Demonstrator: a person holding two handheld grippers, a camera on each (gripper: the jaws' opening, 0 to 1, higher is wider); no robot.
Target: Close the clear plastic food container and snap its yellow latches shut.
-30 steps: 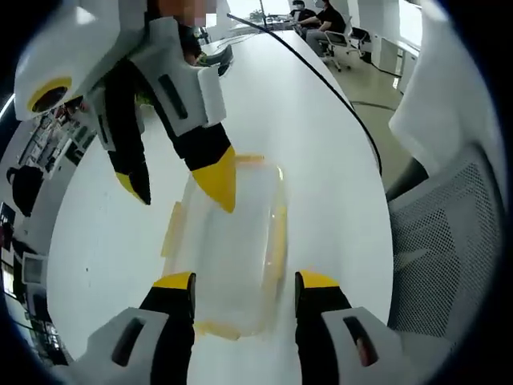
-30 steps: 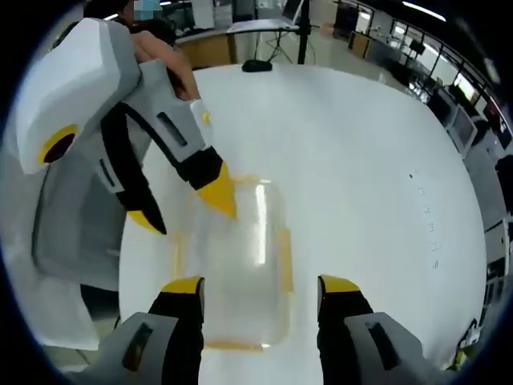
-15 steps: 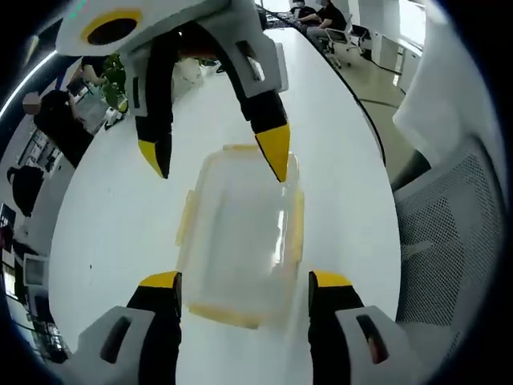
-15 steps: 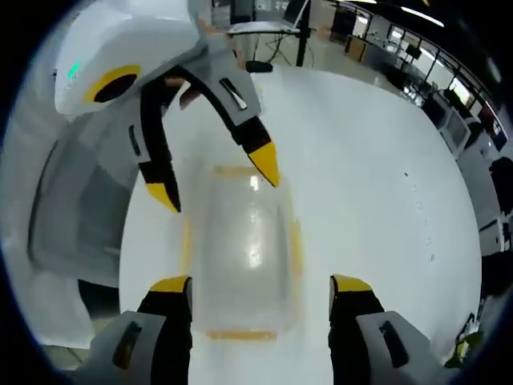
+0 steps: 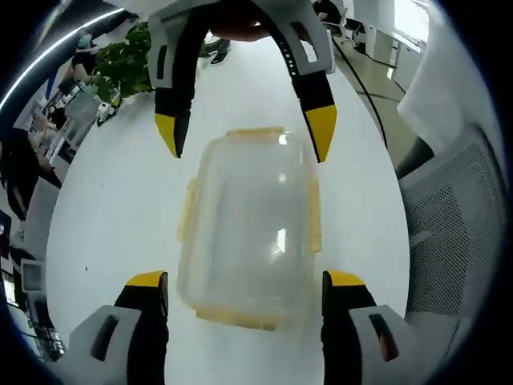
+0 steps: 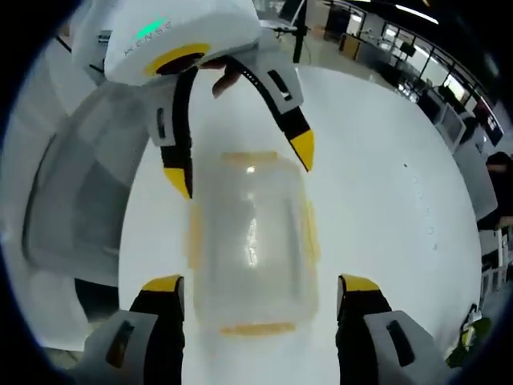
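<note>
The clear plastic container (image 5: 248,228) lies flat on the white table (image 5: 112,208) with its lid on top and yellow latches (image 5: 314,220) along its sides and ends. My left gripper (image 5: 247,282) stands open, its jaws straddling the container's near end. Opposite it, my right gripper (image 5: 244,136) is open over the far end, one yellow tip at each corner. In the right gripper view the same container (image 6: 250,241) sits between my right gripper (image 6: 261,285) and the left gripper (image 6: 240,164). Whether the latches are snapped down I cannot tell.
A grey mesh chair (image 5: 449,233) stands close to the table edge beside the container, also seen as the chair (image 6: 72,200). A black cable (image 5: 361,88) runs along the table. A green plant (image 5: 120,68) and office desks are further off.
Both grippers have swung round to face each other squarely over the container's two ends. Each has come closer, so the container sits centred between both pairs of jaws.
</note>
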